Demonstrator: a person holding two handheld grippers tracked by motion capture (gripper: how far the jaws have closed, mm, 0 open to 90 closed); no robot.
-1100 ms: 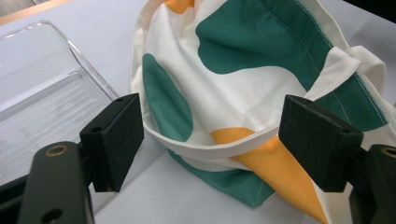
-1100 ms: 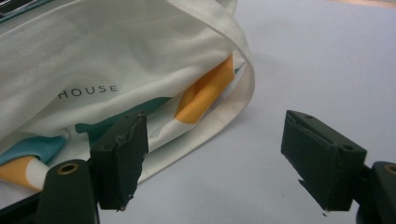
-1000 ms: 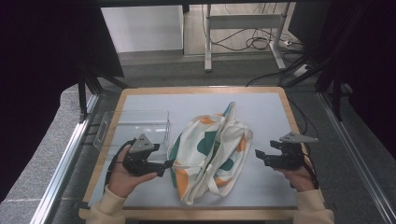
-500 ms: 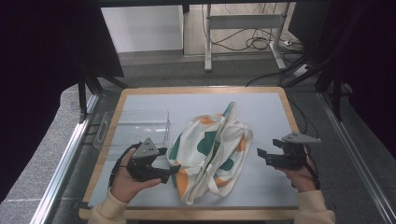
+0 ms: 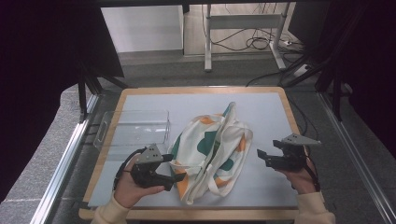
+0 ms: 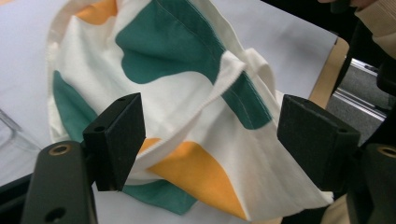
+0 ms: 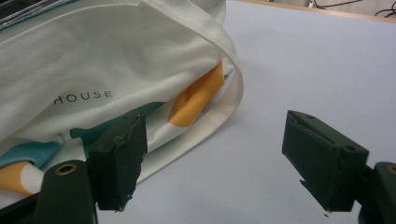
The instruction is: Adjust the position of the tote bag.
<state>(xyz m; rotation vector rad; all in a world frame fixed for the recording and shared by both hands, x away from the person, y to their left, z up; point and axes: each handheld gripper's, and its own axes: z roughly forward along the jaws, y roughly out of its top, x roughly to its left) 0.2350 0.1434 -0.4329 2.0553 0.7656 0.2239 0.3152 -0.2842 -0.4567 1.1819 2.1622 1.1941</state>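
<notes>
Since a second ago, left claw [image 5: 180, 177] has slid in against the cream canvas tote bag with green and orange blotches [image 5: 210, 156], jaws apart astride its corner; right claw [image 5: 261, 156] waits spread, just beside it. Soft, rumpled cloth mid-table [image 5: 266, 109] could bunch or slip if only one layer is pinched.

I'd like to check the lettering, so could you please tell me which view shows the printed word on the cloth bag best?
The right gripper view: "HOUSE" reads clearly on the cloth bag. The high view shows the whole bag, too small for lettering. The left gripper view shows green and orange patches, no print.
</notes>
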